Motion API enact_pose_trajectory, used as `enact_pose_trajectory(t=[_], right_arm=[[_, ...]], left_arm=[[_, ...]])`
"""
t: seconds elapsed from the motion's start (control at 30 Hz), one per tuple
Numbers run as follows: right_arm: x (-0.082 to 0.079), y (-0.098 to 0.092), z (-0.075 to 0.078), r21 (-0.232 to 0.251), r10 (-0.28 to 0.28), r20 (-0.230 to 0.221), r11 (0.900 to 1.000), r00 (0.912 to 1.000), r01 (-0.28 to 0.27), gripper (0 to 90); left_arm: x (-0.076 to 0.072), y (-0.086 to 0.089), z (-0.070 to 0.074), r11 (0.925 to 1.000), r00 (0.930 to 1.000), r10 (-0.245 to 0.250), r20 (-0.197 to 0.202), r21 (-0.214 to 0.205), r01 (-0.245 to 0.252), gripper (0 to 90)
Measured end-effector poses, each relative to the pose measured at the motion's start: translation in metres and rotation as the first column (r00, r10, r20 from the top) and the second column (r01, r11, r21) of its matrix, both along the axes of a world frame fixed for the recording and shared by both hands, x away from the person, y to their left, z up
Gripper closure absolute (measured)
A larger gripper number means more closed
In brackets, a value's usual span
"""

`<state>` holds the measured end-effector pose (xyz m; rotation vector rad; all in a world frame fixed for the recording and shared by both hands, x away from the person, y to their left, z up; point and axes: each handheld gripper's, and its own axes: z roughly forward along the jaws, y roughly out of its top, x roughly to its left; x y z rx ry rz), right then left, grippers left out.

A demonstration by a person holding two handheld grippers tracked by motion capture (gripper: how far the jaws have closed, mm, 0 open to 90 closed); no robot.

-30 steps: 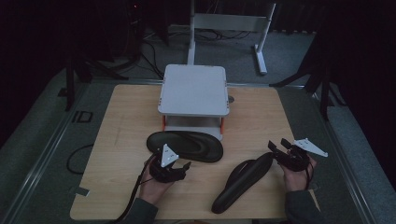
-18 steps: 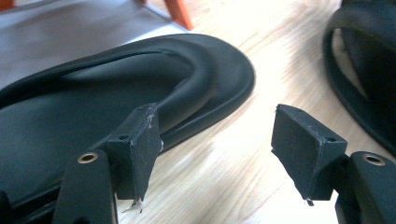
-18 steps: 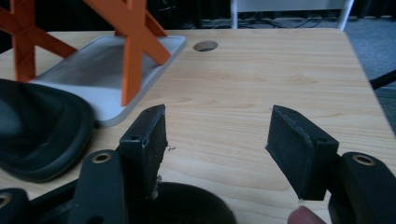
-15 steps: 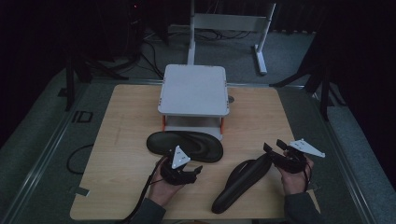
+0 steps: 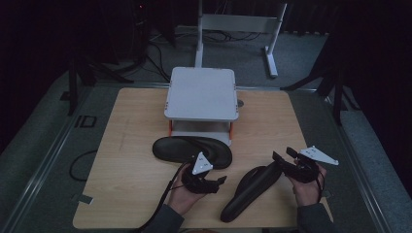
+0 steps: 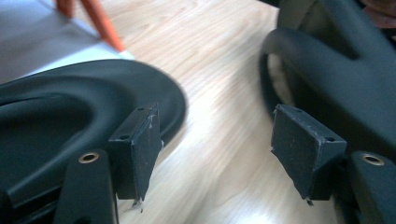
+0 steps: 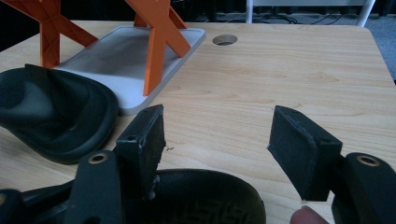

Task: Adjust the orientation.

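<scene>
Two black slippers lie on the wooden table (image 5: 131,145). One slipper (image 5: 184,148) lies crosswise in front of a grey stand; in the left gripper view it is this slipper (image 6: 60,107) that lies at the left. The other slipper (image 5: 248,191) lies slantwise toward the right hand. My left gripper (image 5: 219,183) points right into the gap between the two, jaws open over bare wood (image 6: 215,140). My right gripper (image 5: 282,156) stands open at the slanted slipper's upper end, whose rim (image 7: 205,196) lies low between the jaws (image 7: 217,135).
A grey two-level stand (image 5: 201,94) on orange legs (image 7: 156,42) stands at mid-table behind the slippers. A round hole (image 7: 224,39) is cut in the tabletop beside it. Cables trail from both grippers, and a metal frame (image 5: 238,24) stands on the floor beyond.
My left gripper has moved to the right, from beside the crosswise slipper toward the slanted one, jaws still open. The right hand and both slippers have stayed in place.
</scene>
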<state>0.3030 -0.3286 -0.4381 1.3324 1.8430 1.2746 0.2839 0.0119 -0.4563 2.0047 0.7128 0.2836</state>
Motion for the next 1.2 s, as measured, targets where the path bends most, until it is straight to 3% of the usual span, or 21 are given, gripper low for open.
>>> enact_pose_trajectory(t=[0.2,0.43,0.5,0.57,0.63,0.87,0.97,1.07,1.13,1.17,1.2], right_arm=[[-0.006,-0.004,0.0,0.009,-0.003,0.002,1.0,1.0,0.003,35.5],[-0.02,-0.015,0.0,0.031,-0.014,0.009,0.9994,0.9999,0.014,35.5],[-0.023,-0.018,-0.001,0.041,-0.016,0.008,0.9991,0.9998,0.015,35.5],[-0.024,-0.018,-0.001,0.042,-0.015,0.009,0.999,0.9998,0.015,35.5],[-0.027,-0.021,-0.001,0.039,-0.018,0.012,0.9991,0.9998,0.017,35.5],[-0.032,-0.026,-0.003,0.02,-0.033,0.01,0.9993,0.9994,0.032,35.2],[-0.032,-0.027,-0.005,0.022,-0.038,0.007,0.9991,0.9993,0.037,35.2],[-0.032,-0.027,-0.004,0.024,-0.04,0.011,0.9989,0.9991,0.04,35.2],[-0.032,-0.028,-0.004,0.024,-0.04,0.013,0.9989,0.9991,0.04,35.2],[-0.032,-0.028,-0.004,0.025,-0.041,0.015,0.9989,0.9991,0.04,35.2],[-0.032,-0.028,-0.004,0.024,-0.041,0.015,0.9989,0.999,0.041,35.2]], left_arm=[[-0.003,-0.016,0.003,0.9986,0.9988,-0.049,-0.002,-0.02,0.049,33.7],[-0.002,-0.03,-0.005,0.9974,0.9972,-0.072,-0.022,0.011,0.072,34.8],[-0.001,-0.04,-0.01,0.9944,0.9955,-0.09,-0.03,0.052,0.092,34.9],[-0.001,-0.04,-0.01,0.9944,0.9955,-0.09,-0.03,0.052,0.092,34.9],[-0.001,-0.055,-0.015,0.9909,0.9932,-0.111,-0.036,0.073,0.113,35.0],[0.001,-0.077,-0.025,0.9841,0.9881,-0.143,-0.056,0.097,0.148,38.7],[0.0,-0.086,-0.026,0.9771,0.9742,-0.207,-0.09,0.032,0.21,37.1],[-0.007,-0.097,-0.025,0.9699,0.9719,-0.225,-0.069,0.079,0.23,37.9],[-0.007,-0.097,-0.025,0.9699,0.9719,-0.225,-0.069,0.079,0.23,38.7],[-0.015,-0.105,-0.028,0.9594,0.9611,-0.264,-0.082,0.08,0.27,39.5],[-0.017,-0.106,-0.028,0.9556,0.9567,-0.28,-0.08,0.073,0.286,41.3]])
